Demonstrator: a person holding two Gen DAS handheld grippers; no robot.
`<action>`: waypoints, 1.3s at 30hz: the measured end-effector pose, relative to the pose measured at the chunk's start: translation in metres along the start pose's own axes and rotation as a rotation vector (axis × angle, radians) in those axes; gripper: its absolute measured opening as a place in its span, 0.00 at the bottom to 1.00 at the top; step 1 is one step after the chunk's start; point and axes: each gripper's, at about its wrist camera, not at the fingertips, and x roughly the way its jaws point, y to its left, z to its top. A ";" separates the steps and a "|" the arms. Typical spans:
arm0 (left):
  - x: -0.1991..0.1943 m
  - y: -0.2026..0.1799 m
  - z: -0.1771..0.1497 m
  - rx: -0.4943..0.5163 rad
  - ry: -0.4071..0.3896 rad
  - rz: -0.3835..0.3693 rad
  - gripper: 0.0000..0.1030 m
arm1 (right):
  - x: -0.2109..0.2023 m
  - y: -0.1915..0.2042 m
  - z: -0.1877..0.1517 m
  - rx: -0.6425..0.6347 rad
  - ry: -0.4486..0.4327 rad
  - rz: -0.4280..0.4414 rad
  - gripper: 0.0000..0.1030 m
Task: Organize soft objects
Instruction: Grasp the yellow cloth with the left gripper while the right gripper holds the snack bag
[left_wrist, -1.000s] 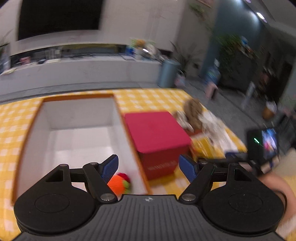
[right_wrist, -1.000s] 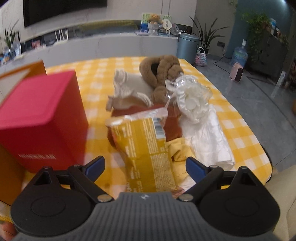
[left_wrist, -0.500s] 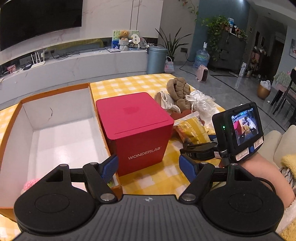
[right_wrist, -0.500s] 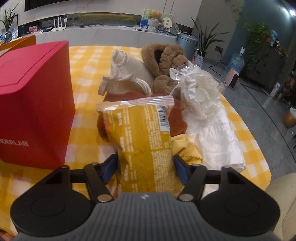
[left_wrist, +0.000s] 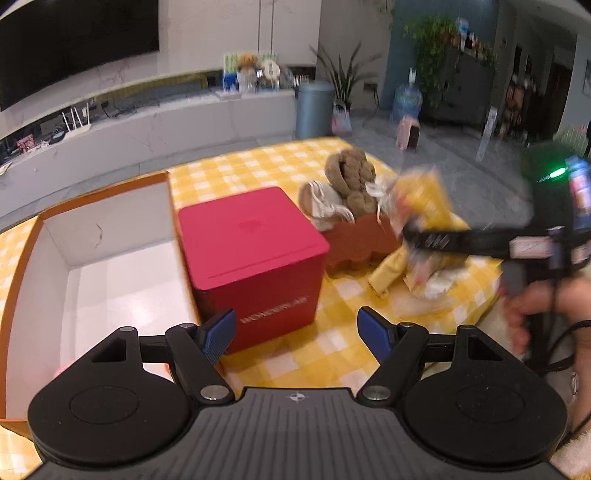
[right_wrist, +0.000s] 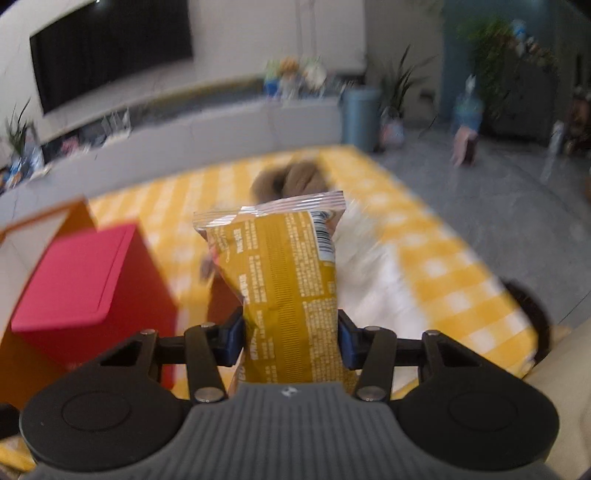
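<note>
A yellow snack bag (right_wrist: 284, 273) stands up between the blue pads of my right gripper (right_wrist: 291, 339). Its jaws are closing, both pads press its sides, and it hangs above the table. From the left wrist view the same bag (left_wrist: 424, 195) is a blur held over the pile of soft things: a brown plush (left_wrist: 351, 181), a rust-coloured piece (left_wrist: 358, 240) and a yellow cloth (left_wrist: 391, 269). My left gripper (left_wrist: 297, 332) is open with nothing in it, low over the checked tablecloth (left_wrist: 332, 354) beside the red box (left_wrist: 251, 240).
A large white box with orange edges (left_wrist: 110, 266) stands open left of the red box. White cloth (right_wrist: 369, 280) lies under the lifted bag. A person's hand (left_wrist: 535, 306) holds the right gripper at the table's right edge. Beyond are a floor, a bin and plants.
My right gripper's jaws came in on the yellow snack bag and raised it off the pile. My left gripper swung right, from over the white box toward the red box, staying open.
</note>
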 end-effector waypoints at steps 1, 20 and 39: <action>0.003 -0.007 0.005 0.014 0.018 0.000 0.85 | -0.006 -0.003 0.002 -0.006 -0.022 -0.028 0.48; 0.138 -0.103 0.053 0.089 0.145 -0.142 0.85 | -0.028 -0.060 -0.002 0.061 -0.031 -0.167 0.48; 0.215 -0.101 0.055 0.024 0.305 -0.177 0.10 | -0.017 -0.064 -0.008 0.061 0.031 -0.214 0.48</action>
